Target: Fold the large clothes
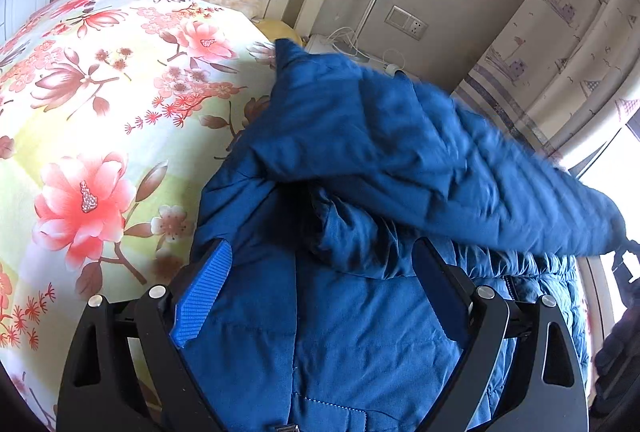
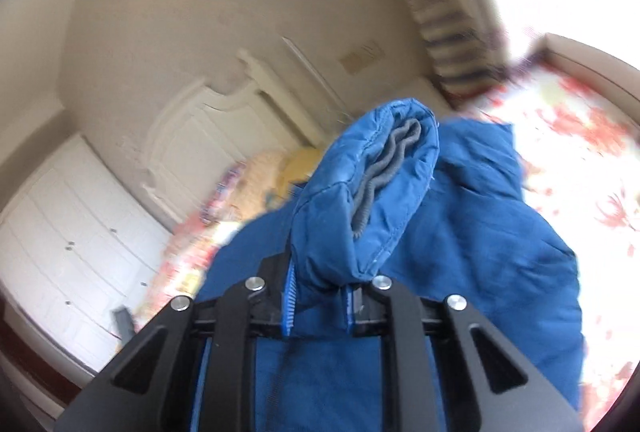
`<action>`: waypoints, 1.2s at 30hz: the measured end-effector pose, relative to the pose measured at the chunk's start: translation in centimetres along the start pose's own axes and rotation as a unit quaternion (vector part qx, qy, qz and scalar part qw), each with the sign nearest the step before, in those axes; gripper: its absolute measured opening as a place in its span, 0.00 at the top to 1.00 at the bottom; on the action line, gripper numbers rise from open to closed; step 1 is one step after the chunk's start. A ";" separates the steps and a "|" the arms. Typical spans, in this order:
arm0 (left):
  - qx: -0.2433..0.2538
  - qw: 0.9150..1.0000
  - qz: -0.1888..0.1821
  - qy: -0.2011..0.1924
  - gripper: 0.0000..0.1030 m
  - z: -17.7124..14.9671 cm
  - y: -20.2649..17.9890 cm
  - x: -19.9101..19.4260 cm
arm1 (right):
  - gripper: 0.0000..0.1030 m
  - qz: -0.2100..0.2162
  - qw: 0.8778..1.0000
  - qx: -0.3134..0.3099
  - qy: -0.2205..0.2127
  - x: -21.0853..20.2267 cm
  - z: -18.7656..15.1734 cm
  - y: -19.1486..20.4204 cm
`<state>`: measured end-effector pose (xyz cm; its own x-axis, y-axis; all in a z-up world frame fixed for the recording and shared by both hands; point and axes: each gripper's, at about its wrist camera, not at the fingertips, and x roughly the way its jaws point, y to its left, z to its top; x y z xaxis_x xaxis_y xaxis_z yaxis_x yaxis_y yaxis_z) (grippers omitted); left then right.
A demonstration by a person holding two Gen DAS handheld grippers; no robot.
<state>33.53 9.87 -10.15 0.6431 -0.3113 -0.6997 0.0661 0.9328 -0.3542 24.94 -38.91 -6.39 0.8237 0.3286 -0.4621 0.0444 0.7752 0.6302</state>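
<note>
The right gripper point(image 2: 320, 306) pinched the sleeve cuff point(image 2: 372, 188) of the blue jacket point(image 1: 360, 312), lifted above the floral bed point(image 1: 100, 112); the left gripper point(image 1: 320, 292) hung spread over the jacket body. That shallow pinch on slick padding risked slipping, dropping the sleeve crooked.

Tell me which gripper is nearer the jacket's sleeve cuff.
Right. The right gripper has its jaws shut on the sleeve just behind the cuff. The left gripper is open over the jacket body, away from the cuff.
</note>
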 end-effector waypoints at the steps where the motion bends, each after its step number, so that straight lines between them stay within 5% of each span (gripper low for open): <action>1: 0.000 1.000 0.000 0.000 0.14 0.0 0.0 0.0 | 0.83 -0.007 1.000 0.014 0.015 0.8 -0.6 -1.2; 15: -0.002 1.000 -0.002 0.000 0.14 0.0 0.1 0.0 | 0.82 -0.054 0.998 0.018 0.028 1.9 -2.8 -2.6; 19: -0.002 1.000 -0.003 0.000 0.14 0.0 0.1 0.0 | 0.54 -0.110 0.993 0.026 0.032 0.2 -2.3 -2.2; 21: -0.001 1.000 -0.001 0.001 0.14 0.0 0.0 0.0 | 0.50 -0.161 0.987 -0.017 -0.019 -1.8 -1.6 -0.2; 24: 0.005 1.000 0.005 0.004 0.13 0.0 -0.2 0.1 | 0.50 -0.183 0.974 -0.127 -0.044 -1.9 -1.0 4.4; 27: 0.003 1.000 0.003 0.003 0.13 0.0 -0.2 0.0 | 0.47 -0.186 0.951 -0.248 -0.003 1.9 -1.6 8.7; 31: -0.004 1.000 -0.005 -0.002 0.13 0.0 0.1 -0.2 | 0.47 -0.244 0.940 -0.238 0.033 5.8 -1.6 6.5; 33: -0.012 1.000 -0.006 -0.023 0.13 -0.2 0.4 -1.1 | 0.47 -0.236 0.950 -0.193 0.065 7.4 -2.3 3.3; 36: -0.023 0.994 0.036 -0.099 0.13 0.3 0.0 -4.5 | 0.46 -0.216 0.957 -0.186 0.056 7.1 -2.6 2.5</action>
<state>30.81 11.29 -6.81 0.7833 -0.1975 -0.5895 -0.0177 0.9407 -0.3387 29.44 -33.25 -9.72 0.7075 -0.0268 -0.7062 0.1462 0.9832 0.1092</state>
